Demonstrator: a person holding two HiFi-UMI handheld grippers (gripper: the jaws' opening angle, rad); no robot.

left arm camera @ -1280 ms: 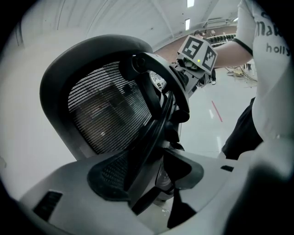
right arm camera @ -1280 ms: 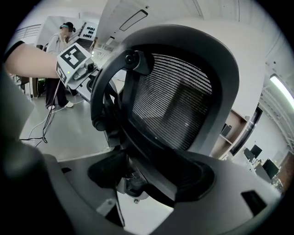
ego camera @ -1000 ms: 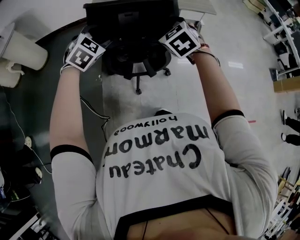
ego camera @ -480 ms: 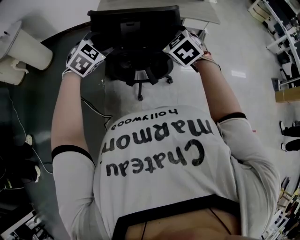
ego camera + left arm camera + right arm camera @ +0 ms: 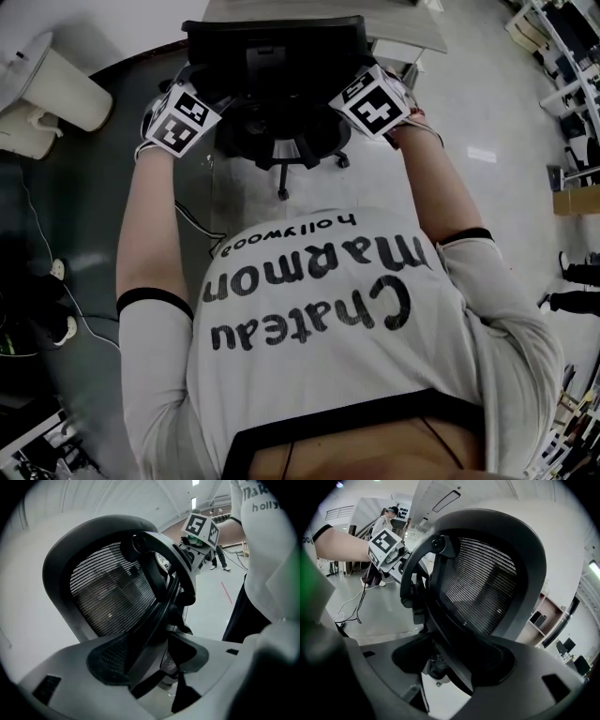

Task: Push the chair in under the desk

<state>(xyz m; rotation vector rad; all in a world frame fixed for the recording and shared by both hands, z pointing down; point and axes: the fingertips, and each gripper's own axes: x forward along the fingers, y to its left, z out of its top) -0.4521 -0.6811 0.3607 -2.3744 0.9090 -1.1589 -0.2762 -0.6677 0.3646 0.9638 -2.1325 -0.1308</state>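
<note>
1. Black mesh: chair (image 5: 272, 52), office type, on a star base with castors (image 5: 281, 150). Seen from above, its backrest is toward the person and the base shows below it on the pale floor.
2. Pale slab: desk (image 5: 403, 36), upper edge of the head view, just beyond the chair's backrest. How far the seat sits under it cannot be told.
3. Left gripper (image 5: 150, 653): jaws drawn in narrow on the dark strut of the chair's back frame, which runs down between the two pads. It sits at the backrest's left side, with the mesh panel filling its view above.
4. Right gripper (image 5: 454, 660): jaws likewise closed close on the back frame at the backrest's right side, the frame bar passing between them.
5. Marker cubes: one on each gripper, black-and-white squares, flanking the backrest in the head view. Each is visible from the other gripper's camera.
6. Arms: both bare and stretched forward to the chair.
7. White shirt (image 5: 319, 319): black trim and black lettering, filling the lower head view.
8. White cylinder (image 5: 61, 89): on the dark floor area, well left of the chair.
9. Cables (image 5: 192, 220): loose on the floor, between the left arm and the chair base.
10. Bystander (image 5: 386, 524): background of the right gripper view, standing.
</note>
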